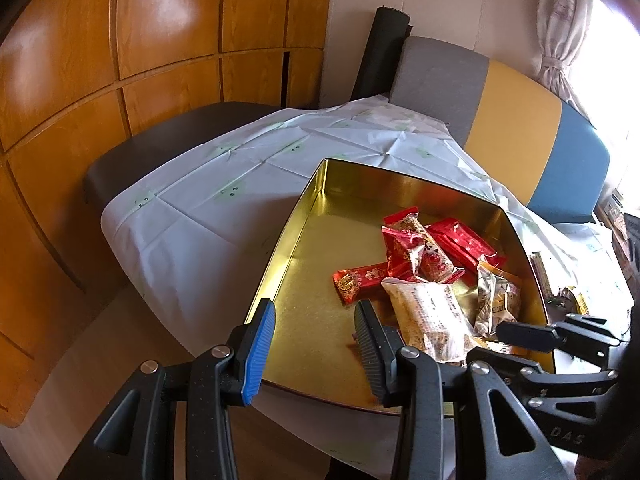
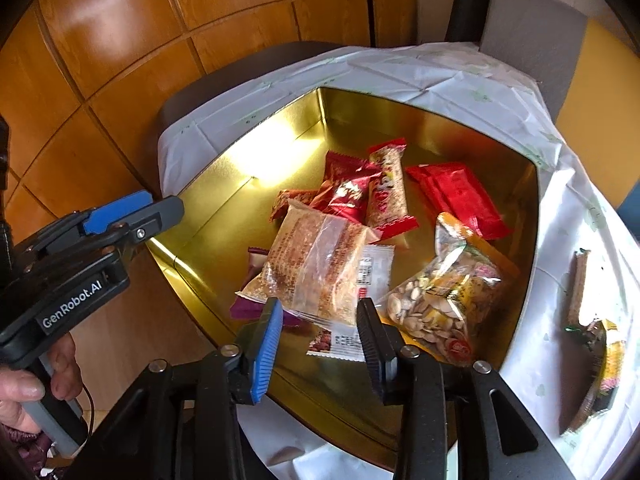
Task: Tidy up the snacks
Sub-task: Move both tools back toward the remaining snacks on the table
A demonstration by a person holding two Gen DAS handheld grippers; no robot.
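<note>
An open gold tin point(image 1: 280, 248) point(image 2: 532, 208) sits on a white cloth and holds several wrapped snacks. Among them are red packets point(image 1: 464, 244) point(image 2: 460, 196), a bag of seeds point(image 1: 496, 300) point(image 2: 440, 300) and a clear packet of beige crisp cake point(image 1: 428, 312) point(image 2: 316, 264). My left gripper point(image 1: 316, 344) point(image 2: 160, 208) hovers open over the tin's bare near-left corner, nothing between its fingers. My right gripper point(image 2: 320, 344) point(image 1: 520, 340) stands just over the beige packet. The packet's near edge lies between the fingers, and the pads do not press on it.
Outside the tin, on the white cloth point(image 1: 224, 184) to the right, lie a brown bar point(image 2: 578, 288) and another packet point(image 2: 600, 376). A dark seat point(image 1: 160, 136) and wooden cabinets point(image 1: 120, 40) stand to the left. A grey, yellow and blue backrest point(image 1: 516, 120) rises behind.
</note>
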